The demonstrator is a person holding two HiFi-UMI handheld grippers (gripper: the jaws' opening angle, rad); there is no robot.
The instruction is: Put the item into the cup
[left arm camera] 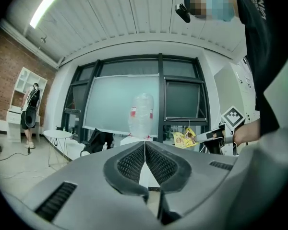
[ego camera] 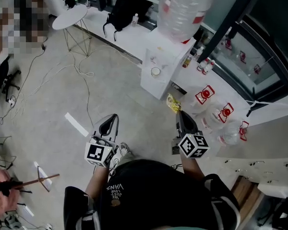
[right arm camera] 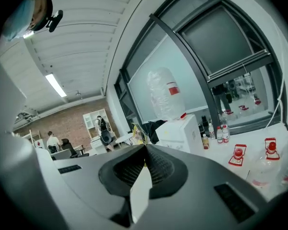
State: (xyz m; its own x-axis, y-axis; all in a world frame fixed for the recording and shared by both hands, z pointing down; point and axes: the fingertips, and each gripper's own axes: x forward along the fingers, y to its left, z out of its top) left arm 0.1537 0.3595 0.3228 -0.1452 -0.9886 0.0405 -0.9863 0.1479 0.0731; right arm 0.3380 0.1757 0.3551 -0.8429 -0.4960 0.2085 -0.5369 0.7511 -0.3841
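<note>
Head view shows my right gripper (ego camera: 179, 113) clamped on the yellow packet (ego camera: 172, 102), pointed toward the cup (ego camera: 155, 71) on the white dispenser (ego camera: 167, 49), well apart, ready to carry over. My left gripper (ego camera: 115, 116) is closed on nothing and held aside, I judge because it isn't needed.

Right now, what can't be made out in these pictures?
Cup: head view, too small to tell what is in it; not found in either gripper view.
Packet: print too small in the head view; in the right gripper view the right tool, shut on it, hides most of it.
</note>
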